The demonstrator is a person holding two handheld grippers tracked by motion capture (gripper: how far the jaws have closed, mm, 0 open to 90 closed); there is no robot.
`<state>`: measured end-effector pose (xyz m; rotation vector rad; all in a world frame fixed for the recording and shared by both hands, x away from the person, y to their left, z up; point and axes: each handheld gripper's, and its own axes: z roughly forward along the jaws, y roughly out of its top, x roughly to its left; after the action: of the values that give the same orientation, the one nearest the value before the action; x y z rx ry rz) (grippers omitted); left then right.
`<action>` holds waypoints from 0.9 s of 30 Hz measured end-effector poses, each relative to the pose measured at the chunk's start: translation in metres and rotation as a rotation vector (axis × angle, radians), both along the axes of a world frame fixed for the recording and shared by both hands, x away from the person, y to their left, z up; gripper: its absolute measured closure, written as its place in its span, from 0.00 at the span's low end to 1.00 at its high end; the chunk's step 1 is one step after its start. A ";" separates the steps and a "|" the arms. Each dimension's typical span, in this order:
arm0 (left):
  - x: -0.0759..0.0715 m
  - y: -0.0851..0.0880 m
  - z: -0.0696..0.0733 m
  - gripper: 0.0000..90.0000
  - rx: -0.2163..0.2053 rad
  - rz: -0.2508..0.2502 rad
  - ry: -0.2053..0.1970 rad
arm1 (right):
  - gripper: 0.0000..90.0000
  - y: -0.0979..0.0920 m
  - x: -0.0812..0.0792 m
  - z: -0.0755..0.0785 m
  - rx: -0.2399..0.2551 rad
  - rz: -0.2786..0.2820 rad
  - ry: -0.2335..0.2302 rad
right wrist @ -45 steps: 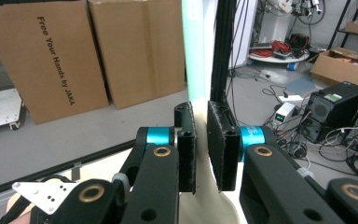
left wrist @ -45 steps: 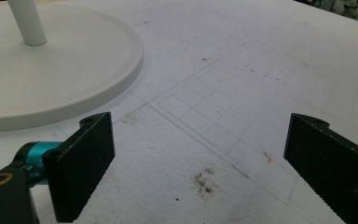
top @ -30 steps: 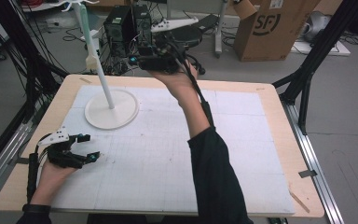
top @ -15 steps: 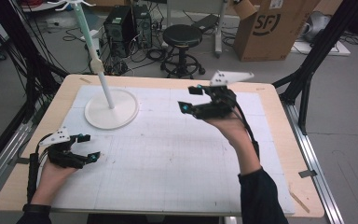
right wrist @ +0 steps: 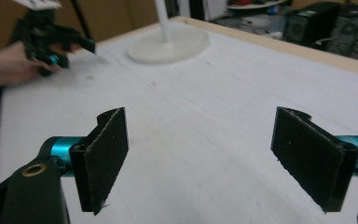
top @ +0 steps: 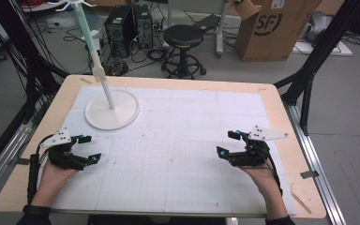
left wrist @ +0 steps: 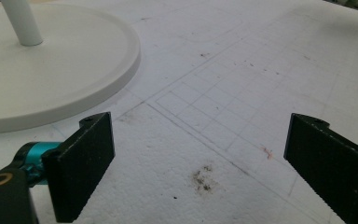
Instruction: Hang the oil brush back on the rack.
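Note:
A white stand with a round base (top: pixel 112 110) and a leaning pole (top: pixel 93 51) sits at the table's back left. My left gripper (top: pixel 91 148) rests open on the white mat near the front left. In the left gripper view its jaws (left wrist: pixel 200 163) stand wide apart over bare mat, with the base (left wrist: pixel 51 70) just ahead. My right gripper (top: pixel 226 143) hovers low at the front right. Its jaws (right wrist: pixel 200 154) have just been opening and nothing lies between them. The right gripper view also shows the stand's base (right wrist: pixel 168 46) and the left gripper (right wrist: pixel 51 39) farther off.
A white gridded mat (top: pixel 178 140) covers the wooden table (top: pixel 281 117). Beyond the far edge stand a black stool (top: pixel 183 40), computer towers (top: pixel 129 23) and a cardboard box (top: pixel 274 28). Black frame legs (top: pixel 309 79) rise beside the table's right side.
My right hand has swung from high at the back, near the stand, rightward and down to the front right of the table. The left hand has kept still.

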<state>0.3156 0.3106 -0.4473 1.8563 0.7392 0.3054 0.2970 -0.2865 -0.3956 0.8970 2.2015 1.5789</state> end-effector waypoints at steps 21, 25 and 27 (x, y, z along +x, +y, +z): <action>-0.002 0.000 0.000 0.10 0.005 0.001 -0.012 | 0.21 -0.025 -0.013 -0.049 0.023 -0.093 0.082; -0.001 0.000 0.000 0.10 0.003 0.003 -0.012 | 0.21 -0.024 -0.012 -0.051 0.012 -0.095 0.091; -0.001 0.000 0.000 0.10 0.000 0.003 -0.011 | 0.21 -0.025 -0.012 -0.051 0.017 -0.097 0.096</action>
<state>0.3145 0.3106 -0.4475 1.8525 0.7345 0.3172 0.2852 -0.3112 -0.4468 1.0890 2.1752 1.5420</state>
